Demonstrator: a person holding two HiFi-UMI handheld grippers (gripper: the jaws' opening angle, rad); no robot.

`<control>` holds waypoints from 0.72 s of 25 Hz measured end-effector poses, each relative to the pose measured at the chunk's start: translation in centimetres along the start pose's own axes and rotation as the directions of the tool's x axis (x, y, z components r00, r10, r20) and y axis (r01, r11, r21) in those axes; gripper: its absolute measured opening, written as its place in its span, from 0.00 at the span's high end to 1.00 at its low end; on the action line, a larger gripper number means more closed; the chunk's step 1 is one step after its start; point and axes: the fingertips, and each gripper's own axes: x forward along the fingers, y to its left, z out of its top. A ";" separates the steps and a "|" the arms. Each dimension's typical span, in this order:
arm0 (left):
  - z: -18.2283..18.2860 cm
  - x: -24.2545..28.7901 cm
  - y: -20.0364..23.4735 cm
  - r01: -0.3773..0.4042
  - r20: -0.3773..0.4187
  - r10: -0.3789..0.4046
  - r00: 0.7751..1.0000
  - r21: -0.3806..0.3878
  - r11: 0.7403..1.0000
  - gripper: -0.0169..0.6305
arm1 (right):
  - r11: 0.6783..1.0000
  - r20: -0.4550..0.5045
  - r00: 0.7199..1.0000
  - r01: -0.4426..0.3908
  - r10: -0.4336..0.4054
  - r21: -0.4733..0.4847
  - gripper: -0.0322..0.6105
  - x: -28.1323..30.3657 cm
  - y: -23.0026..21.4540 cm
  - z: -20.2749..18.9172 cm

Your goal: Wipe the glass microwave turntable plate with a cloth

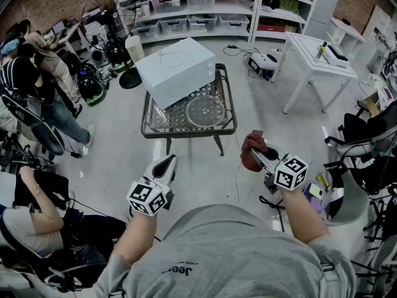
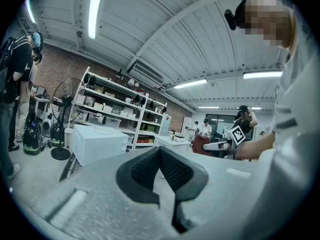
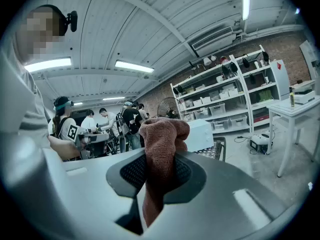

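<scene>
So right now I'm standing back from the low desk point(image 1: 149, 128), and both my forearms are reaching out in front of my body at about the same height, elbows tucked near my sides. I'm holding the left hand-held gripper point(image 1: 166, 164) pointing forward and a bit inward. Its jaws are pressed together with nothing between them, and in its own view the dark pads are meeting in a tight V. My right arm is angling in slightly too, and the right hand-held gripper point(image 1: 257, 156) is clamping a reddish-brown cloth point(image 1: 250, 149). The cloth is bunching up above the jaws and a tail of it is hanging down between them. The two grippers are sitting apart from each other, one on each side of my chest, and neither is touching anything else. The glass turntable plate point(image 1: 205, 111) is lying flat on the right-hand part of the desk, well ahead of both grippers. The white microwave point(image 1: 177, 70) is sitting just beside it on the left part of the same desk, turned at an angle. Off to my right a white table point(image 1: 316, 61) is standing on the floor, shelves point(image 1: 192, 11) are lining the back wall, and a few people point(image 1: 37, 73) are hanging around on my left.
</scene>
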 end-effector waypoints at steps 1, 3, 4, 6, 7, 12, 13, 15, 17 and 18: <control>0.0 0.1 -0.1 0.000 0.000 0.000 1.000 0.000 1.000 0.98 | 1.000 -0.001 1.000 -0.001 0.001 0.000 0.83 0.0 -0.1 0.0; 0.0 0.4 -0.2 0.000 -0.001 0.000 1.000 0.000 1.000 0.98 | 1.000 -0.002 1.000 -0.003 0.003 0.001 0.83 -0.1 -0.3 -0.1; 0.0 0.5 -0.3 0.000 -0.001 0.000 1.000 0.001 1.000 0.98 | 1.000 -0.002 1.000 -0.004 0.004 0.001 0.83 -0.2 -0.4 -0.1; 0.1 0.6 -0.5 -0.001 0.000 0.001 1.000 0.003 1.000 0.98 | 1.000 -0.003 1.000 -0.006 0.006 0.001 0.83 -0.3 -0.5 -0.1; 0.1 0.7 -0.6 -0.003 0.000 0.003 1.000 0.003 1.000 0.98 | 1.000 -0.004 1.000 -0.008 0.008 0.001 0.83 -0.4 -0.6 0.0; 0.2 1.2 -0.8 -0.023 -0.002 0.023 1.000 0.003 1.000 0.98 | 1.000 -0.005 1.000 -0.027 0.027 0.014 0.83 -0.5 -1.2 0.3; 0.3 1.3 -1.0 -0.027 -0.002 0.027 1.000 0.003 1.000 0.98 | 0.999 -0.004 0.999 -0.032 0.032 0.019 0.83 -0.6 -1.4 0.4; 0.4 1.7 -1.5 -0.033 0.001 0.033 0.999 0.006 0.999 0.98 | 0.999 -0.004 0.999 -0.041 0.041 0.026 0.83 -0.9 -1.7 0.5; 0.6 2.2 -2.3 -0.041 0.005 0.041 0.999 0.009 0.999 0.98 | 0.998 -0.007 0.998 -0.054 0.054 0.027 0.83 -1.5 -2.1 0.6; 0.6 2.4 -2.8 -0.046 0.008 0.046 0.999 0.012 0.999 0.98 | 0.998 -0.008 0.998 -0.063 0.063 0.025 0.83 -1.9 -2.3 0.6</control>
